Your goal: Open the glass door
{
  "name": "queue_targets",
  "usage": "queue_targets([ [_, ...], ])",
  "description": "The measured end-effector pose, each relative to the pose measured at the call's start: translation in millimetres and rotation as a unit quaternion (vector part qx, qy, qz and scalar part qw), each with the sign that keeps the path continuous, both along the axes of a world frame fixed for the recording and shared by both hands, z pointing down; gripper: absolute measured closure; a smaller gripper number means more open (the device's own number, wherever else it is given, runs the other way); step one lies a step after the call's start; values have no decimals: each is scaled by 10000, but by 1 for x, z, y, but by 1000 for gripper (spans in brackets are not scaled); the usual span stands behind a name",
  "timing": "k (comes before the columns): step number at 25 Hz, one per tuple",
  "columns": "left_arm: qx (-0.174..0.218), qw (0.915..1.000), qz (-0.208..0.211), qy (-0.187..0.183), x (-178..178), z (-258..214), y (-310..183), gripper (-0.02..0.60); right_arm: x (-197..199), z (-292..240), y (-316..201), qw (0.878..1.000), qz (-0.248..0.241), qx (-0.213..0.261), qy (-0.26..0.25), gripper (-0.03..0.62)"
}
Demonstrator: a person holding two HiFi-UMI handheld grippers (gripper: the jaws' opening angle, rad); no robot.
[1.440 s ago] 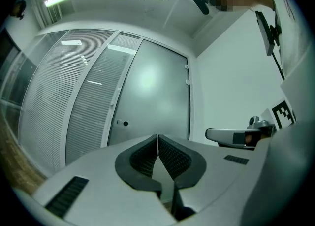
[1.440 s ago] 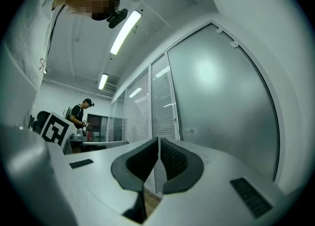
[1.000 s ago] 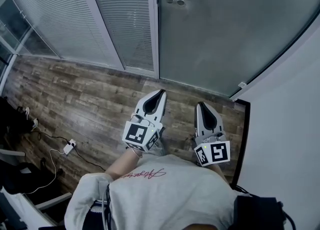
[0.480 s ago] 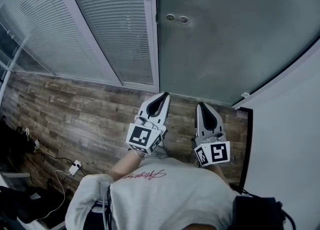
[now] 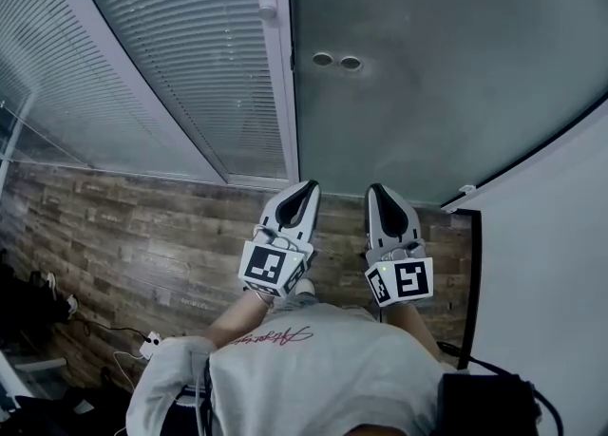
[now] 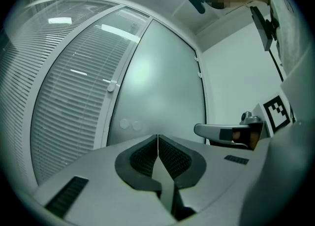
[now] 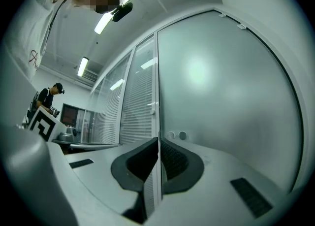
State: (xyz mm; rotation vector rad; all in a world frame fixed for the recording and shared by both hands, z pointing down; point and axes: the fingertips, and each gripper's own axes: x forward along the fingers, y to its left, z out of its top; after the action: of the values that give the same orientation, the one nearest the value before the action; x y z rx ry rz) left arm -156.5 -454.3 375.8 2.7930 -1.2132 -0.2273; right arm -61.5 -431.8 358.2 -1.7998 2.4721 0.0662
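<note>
The frosted glass door (image 5: 446,73) stands upright on the far side of the wooden floor (image 5: 123,235), ahead of both grippers and apart from them, nothing touching it. The left gripper (image 5: 307,187) has its fingers pressed together with nothing between them and points toward the white frame (image 5: 278,92) at the door's left edge. The right gripper (image 5: 378,191), fingers likewise together and empty, points at the door pane near the two round fittings (image 5: 337,61).
</note>
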Motion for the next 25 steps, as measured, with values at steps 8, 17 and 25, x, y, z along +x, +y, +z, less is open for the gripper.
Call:
queue_targets([
  [8, -196, 9997, -129, -75, -4, 14, -24, 563, 2, -27, -75, 9993, 162, 326, -13, 568],
  [17, -306, 9986, -393, -169, -15, 27, -36, 563, 2, -30, -157, 9991, 228, 364, 2, 462],
  [25, -375, 9980, -469, -210, -27, 28, -44, 563, -6, -13, -224, 9986, 441, 52, -282, 427],
])
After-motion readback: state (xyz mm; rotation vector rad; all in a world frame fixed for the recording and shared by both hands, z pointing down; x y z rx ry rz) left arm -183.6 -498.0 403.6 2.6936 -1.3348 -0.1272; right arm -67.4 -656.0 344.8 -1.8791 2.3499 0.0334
